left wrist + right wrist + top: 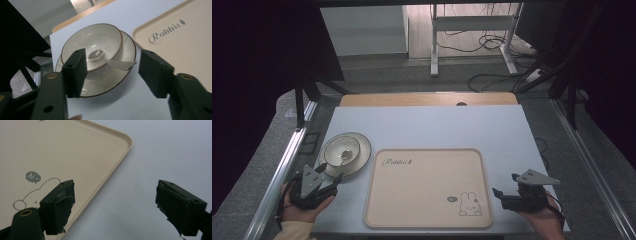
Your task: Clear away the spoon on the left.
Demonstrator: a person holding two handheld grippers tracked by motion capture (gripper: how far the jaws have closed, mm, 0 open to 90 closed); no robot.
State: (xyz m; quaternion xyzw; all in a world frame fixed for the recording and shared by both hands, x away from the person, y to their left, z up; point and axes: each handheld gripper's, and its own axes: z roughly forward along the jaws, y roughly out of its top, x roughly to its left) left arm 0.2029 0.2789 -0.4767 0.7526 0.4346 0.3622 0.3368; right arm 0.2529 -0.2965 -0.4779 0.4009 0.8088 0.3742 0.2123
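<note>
Bowl (342, 150) and plate (362, 159) sit stacked at the near left of the counter (427, 127), with a white spoon (345, 155) lying in the bowl, its handle sticking out over the bowl's rim toward the tray (427, 187). That stacking probably explains the approach: the left gripper (328, 176) comes at the set low and from the near side, its jaws apart and straddling the near edge of bowl and plate in the left gripper view, where the spoon (110, 61) handle lies between them without either pad pressing on anything. The jaws stand narrower than full spread, which suits a pinch on the thin handle or on the bowl (92, 45) wall rather than a wide hold around the whole plate (107, 80). The beige tray, printed with "Rabbit" and a small rabbit, lies just beside the plate to the right and looks like the likely landing place, since its surface is bare. The right gripper (504, 192) hovers at the tray's near right corner with jaws wide apart and nothing between them, well apart from the crockery; held there, it seems to wait in reserve, perhaps to steady the tray (75, 152).
</note>
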